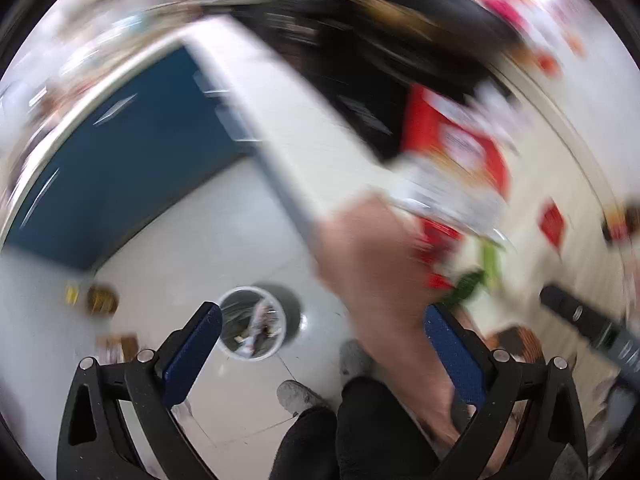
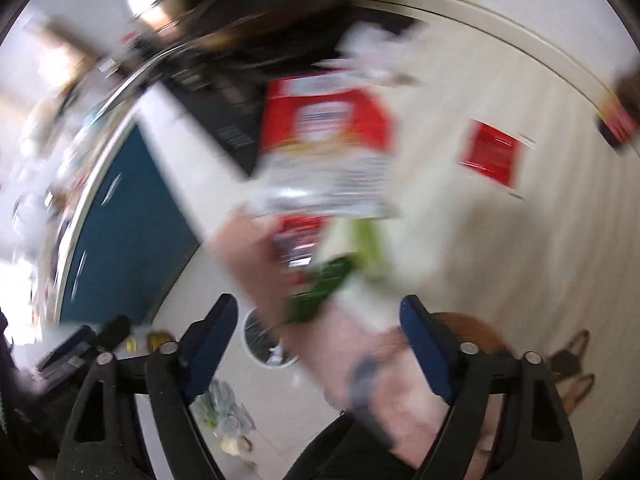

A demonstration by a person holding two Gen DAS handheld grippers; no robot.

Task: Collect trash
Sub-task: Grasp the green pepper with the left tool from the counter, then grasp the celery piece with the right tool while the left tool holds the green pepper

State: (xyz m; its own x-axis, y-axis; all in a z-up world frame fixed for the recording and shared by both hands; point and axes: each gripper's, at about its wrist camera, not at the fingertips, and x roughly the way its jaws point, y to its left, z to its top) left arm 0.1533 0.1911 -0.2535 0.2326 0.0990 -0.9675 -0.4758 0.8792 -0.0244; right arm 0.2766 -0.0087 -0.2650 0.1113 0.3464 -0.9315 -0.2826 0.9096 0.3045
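Red-and-silver wrappers [image 2: 328, 148] lie blurred on the bench [image 2: 500, 240] ahead of your right hand-held gripper [image 2: 320, 328]; both hand-held grippers gape empty. Likely next: grasp one, carry to the bin [image 1: 254, 330] below.

One round white waste bin [image 1: 253, 322] stood on the pale tiled floor. One large red-and-silver crinkled snack bag [image 2: 326, 148] was visible, along with one small flat red packet [image 2: 491, 155] on the cream table and one green wrapper [image 2: 320, 292]. Blur hid any further count.
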